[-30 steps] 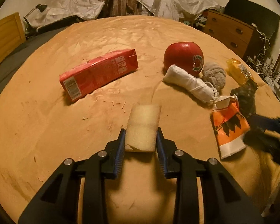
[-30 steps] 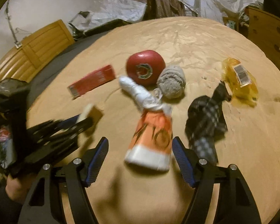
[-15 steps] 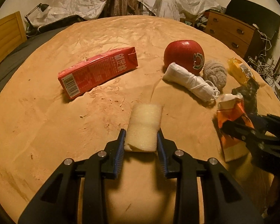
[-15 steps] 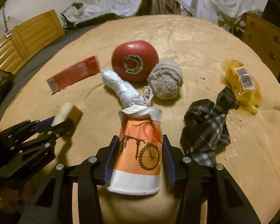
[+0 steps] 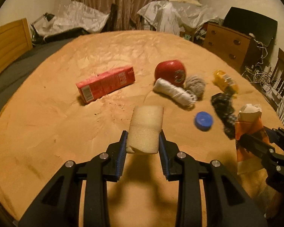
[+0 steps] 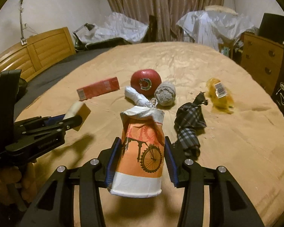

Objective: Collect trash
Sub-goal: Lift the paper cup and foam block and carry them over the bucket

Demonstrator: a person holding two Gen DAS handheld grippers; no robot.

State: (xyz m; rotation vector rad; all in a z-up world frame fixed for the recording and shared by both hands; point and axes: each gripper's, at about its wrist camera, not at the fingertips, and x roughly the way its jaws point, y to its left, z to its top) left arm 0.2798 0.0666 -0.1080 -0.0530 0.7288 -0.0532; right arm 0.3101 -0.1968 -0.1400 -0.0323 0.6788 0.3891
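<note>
Left wrist view: we grip a pale foam block [image 5: 144, 129] between the left gripper [image 5: 143, 147] fingers, raised above the tan bed cover [image 5: 47, 123]. Our right gripper [image 6: 142, 162] is clamped on a crushed orange paper cup [image 6: 142, 151]. A red carton [image 5: 105, 83] and blue cap [image 5: 203, 121] lie beyond.

The setting was a home bedroom. A bed [image 5: 47, 132] under a tan cover filled the view, with its wooden headboard [image 6: 37, 51] at 10 o'clock, curtains [image 5: 126, 3] at 12 o'clock and a drawer chest [image 5: 229, 45] at 2 o'clock.
</note>
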